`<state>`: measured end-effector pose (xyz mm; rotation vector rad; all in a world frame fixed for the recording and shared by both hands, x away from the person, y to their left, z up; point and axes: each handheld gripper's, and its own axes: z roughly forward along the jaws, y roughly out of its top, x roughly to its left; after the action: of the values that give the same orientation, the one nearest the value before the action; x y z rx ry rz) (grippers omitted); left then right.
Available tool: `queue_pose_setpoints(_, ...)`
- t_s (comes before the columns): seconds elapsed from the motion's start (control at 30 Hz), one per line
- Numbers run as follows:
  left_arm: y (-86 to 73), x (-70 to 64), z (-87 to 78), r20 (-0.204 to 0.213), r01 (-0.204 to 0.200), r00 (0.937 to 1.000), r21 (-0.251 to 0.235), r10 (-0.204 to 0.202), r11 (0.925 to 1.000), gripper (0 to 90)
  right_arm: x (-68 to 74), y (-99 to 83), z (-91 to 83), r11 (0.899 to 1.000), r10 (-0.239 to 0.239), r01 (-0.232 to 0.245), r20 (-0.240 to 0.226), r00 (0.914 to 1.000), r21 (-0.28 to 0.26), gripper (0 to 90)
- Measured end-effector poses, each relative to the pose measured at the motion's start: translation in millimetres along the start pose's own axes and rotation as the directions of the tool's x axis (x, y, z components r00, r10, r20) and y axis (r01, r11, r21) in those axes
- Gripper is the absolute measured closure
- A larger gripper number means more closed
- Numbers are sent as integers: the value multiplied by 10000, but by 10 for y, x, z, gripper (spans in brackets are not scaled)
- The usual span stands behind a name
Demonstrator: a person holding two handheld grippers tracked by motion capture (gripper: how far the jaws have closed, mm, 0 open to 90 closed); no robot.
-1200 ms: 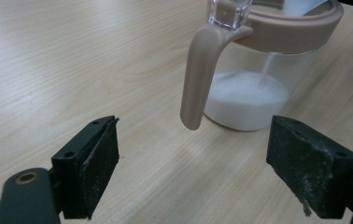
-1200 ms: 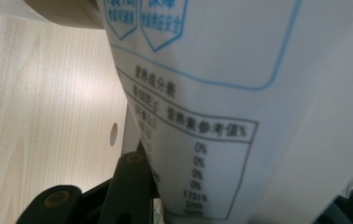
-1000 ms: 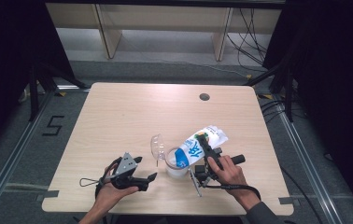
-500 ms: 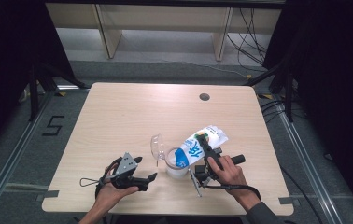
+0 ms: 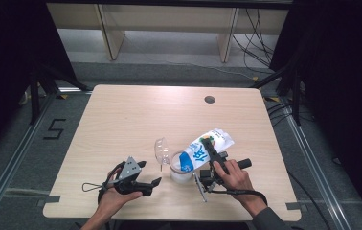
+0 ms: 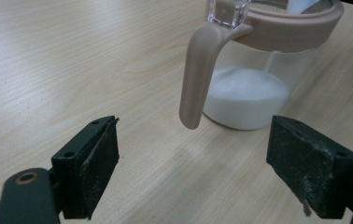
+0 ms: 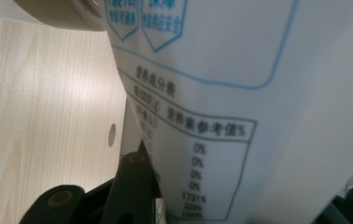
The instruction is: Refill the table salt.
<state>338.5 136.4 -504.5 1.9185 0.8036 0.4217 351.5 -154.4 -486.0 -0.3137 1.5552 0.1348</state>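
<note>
Right of centre in the lower half of the high view, a white bag (image 5: pixel 207 146) with blue print lies tilted, its lower end dipping over the mouth of a clear jar (image 5: pixel 180 167) that stands on the pale wooden surface (image 5: pixel 136 120). The right claw (image 5: pixel 211 154) pinches the bag, held by a hand (image 5: pixel 234 177) coming in from the bottom edge. In the right gripper view the bag (image 7: pixel 240 93) takes up most of the frame: smooth white film, a blue rounded outline, and a black table of small characters and percentages, with black jaw parts pressed against it at the bottom.

The left gripper view shows the jar (image 6: pixel 258 70) at upper right: see-through wall, a beige ring round the rim, a beige handle curving down its side, and a mound of white powder in the bottom, with a thin white stream falling onto it. A clear hinged lid (image 5: pixel 161 149) stands open at the jar's left in the high view.

The left claw (image 5: pixel 148 175) sits low and left of the jar, its jaws spread wide with nothing between them, apart from the jar.
</note>
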Motion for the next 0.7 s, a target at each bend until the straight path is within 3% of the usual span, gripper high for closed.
queue_pose_setpoints(0.7,0,0,1,-1,-3,10000,-7,3,10000,164,-1,-8,1,10000,-31,31,-92,10000,15,696)
